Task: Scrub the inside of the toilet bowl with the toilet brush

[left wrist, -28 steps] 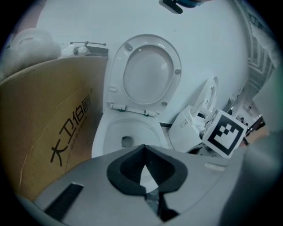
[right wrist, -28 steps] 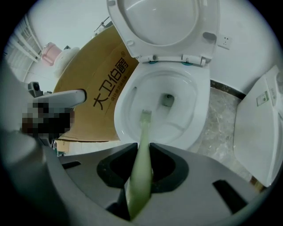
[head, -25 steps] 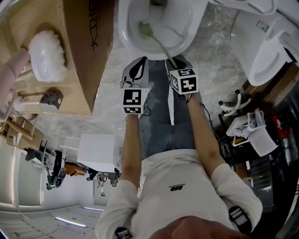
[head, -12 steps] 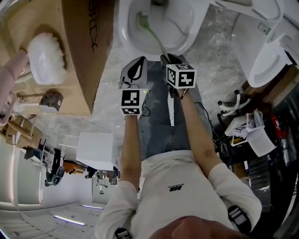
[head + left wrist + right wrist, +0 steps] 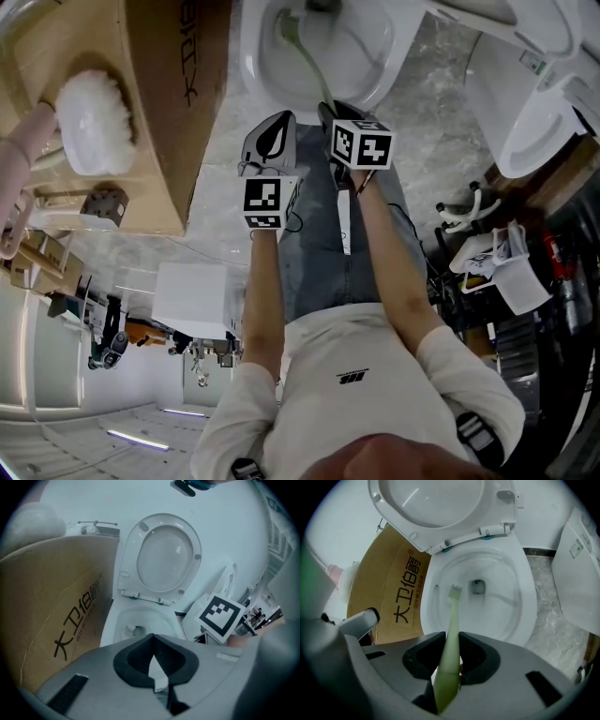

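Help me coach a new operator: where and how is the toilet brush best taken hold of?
Grip the toilet brush near the top of its slim green handle, from the front of the toilet bowl: the shaft slants down into it, bristles inside. The right hand-held gripper is shut there.

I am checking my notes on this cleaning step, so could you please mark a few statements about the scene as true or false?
1. The right gripper is shut on the toilet brush. True.
2. The left gripper holds a sponge. False: its jaws are together with nothing between them.
3. The toilet lid is down. False: it stands raised.
4. The brush's head is inside the toilet bowl, beside the drain opening. True.
5. A cardboard box stands beside the toilet. True.
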Motion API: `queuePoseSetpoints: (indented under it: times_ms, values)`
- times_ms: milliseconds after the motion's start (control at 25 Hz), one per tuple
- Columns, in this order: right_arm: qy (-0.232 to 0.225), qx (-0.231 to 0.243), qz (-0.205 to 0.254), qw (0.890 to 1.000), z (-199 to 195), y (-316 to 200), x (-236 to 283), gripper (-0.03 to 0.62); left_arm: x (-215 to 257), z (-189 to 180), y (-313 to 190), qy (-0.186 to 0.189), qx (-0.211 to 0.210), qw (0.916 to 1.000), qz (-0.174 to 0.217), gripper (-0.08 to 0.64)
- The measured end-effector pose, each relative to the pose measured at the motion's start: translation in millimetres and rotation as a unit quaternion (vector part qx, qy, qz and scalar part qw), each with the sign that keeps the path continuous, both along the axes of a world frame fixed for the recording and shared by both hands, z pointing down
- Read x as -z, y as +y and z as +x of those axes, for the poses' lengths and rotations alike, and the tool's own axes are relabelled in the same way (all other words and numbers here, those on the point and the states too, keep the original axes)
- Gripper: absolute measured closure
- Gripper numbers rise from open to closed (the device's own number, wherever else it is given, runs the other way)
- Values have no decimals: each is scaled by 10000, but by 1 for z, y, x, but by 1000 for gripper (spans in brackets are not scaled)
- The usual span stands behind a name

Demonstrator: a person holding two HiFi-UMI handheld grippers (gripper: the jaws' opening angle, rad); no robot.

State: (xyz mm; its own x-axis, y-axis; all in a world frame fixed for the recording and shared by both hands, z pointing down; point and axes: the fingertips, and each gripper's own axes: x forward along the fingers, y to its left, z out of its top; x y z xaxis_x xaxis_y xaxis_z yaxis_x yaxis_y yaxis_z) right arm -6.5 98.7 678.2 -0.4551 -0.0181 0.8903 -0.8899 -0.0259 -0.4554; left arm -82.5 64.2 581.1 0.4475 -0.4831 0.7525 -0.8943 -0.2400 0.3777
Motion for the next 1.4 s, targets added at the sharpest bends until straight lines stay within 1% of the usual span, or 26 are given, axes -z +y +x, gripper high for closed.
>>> queuePoseSetpoints:
  times_ms: [360,560,720,840,1000,1120,1160,1240,1400]
  values:
    - [81,-131,88,9998,5,-26,-6,511,-7,4,-8,23,-12,10000,-65,552]
    - [164,-376,152,9990,11,-44,-9,511,-7,5,-13,39,-16,10000,-37,552]
    - [252,-495,347,9979,15,-64,-7,509,-8,5,-13,33,-11,10000,-41,552]
    - [370,-398,570,9969,22,-83,-1,511,-9,4,-13,-3,-41,10000,-35,552]
    - [497,34,691,9964,30,-93,2,512,-9,4,-14,26,39,10000,-62,552]
    - [655,691,907,9913,36,-94,6,514,-7,7,-16,58,83,9999,-28,552]
    - [730,986,1010,9873,38,-95,7,514,-7,8,-16,61,91,9999,-10,552]
    - [867,1617,1223,9754,40,-100,10,514,-7,8,-16,54,110,9999,15,552]
    - [1017,2806,1592,9410,42,-110,21,514,-6,10,-16,65,195,9998,20,552]
